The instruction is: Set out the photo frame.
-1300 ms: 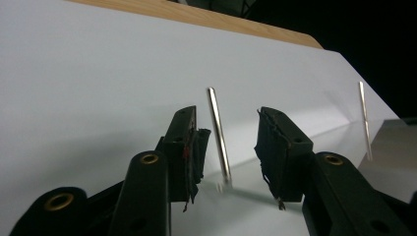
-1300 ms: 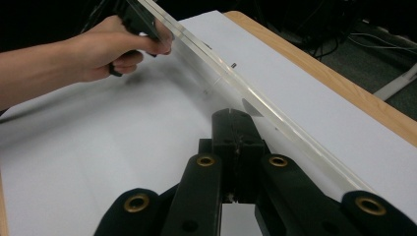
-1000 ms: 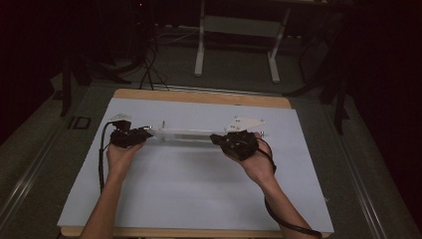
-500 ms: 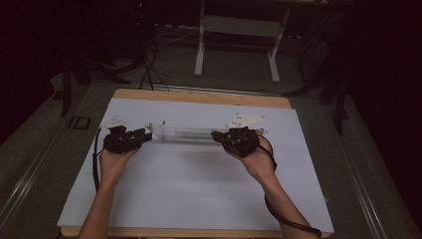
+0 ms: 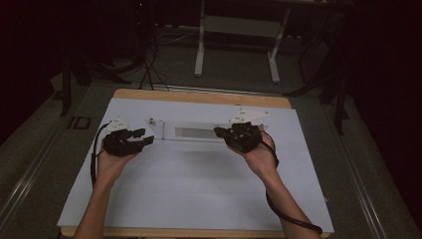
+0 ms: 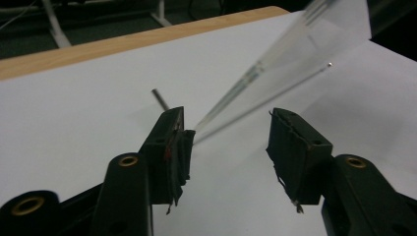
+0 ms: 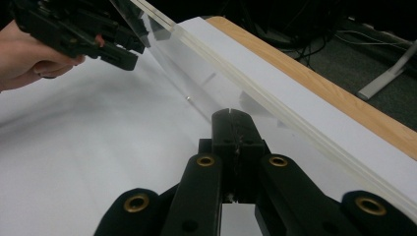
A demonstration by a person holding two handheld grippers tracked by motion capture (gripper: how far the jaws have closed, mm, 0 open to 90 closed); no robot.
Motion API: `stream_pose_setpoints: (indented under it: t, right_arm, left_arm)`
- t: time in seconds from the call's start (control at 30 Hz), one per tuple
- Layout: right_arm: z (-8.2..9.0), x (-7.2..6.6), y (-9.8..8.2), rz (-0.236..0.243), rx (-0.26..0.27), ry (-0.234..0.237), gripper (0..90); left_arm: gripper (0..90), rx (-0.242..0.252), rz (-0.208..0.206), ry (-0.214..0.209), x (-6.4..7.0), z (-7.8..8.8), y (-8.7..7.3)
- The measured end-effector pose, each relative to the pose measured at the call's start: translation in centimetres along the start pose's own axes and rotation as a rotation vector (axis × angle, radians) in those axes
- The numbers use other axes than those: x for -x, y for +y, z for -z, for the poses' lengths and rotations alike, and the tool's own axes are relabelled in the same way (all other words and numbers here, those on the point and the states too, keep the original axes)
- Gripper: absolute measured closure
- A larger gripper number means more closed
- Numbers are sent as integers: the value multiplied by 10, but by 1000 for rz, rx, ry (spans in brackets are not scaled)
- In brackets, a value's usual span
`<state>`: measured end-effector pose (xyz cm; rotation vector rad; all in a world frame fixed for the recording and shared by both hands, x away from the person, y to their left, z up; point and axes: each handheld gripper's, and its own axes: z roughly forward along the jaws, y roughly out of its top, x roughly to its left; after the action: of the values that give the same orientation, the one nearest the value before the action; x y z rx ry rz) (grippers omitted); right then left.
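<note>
Right gripper [image 5: 225, 133] clamped on clear acrylic panel [image 5: 194, 133] at its right end; left gripper [image 5: 145, 138] just opening, off panel's left end, gripping nothing.

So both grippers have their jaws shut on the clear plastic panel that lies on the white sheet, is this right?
Not quite. The right gripper has its jaws shut on the clear plastic panel, but the left gripper does not: the left gripper view shows its jaws standing apart, having just been opening, with the panel's end between them and ungripped. The rest holds.
</note>
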<state>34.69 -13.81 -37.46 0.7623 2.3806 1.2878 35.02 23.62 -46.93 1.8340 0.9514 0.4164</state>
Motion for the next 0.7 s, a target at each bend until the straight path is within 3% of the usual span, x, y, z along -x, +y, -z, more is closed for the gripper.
stream_pose_setpoints:
  t: [0.43, 0.7]
  right_arm:
    - [3, 9, 1, -22, 8, -23, 900]
    - [3, 14, -1, -35, 8, -30, 900]
  left_arm:
    - [430, 54, -49, -6, 6, -7, 17]
    - [427, 72, -104, -5, 13, -16, 25]
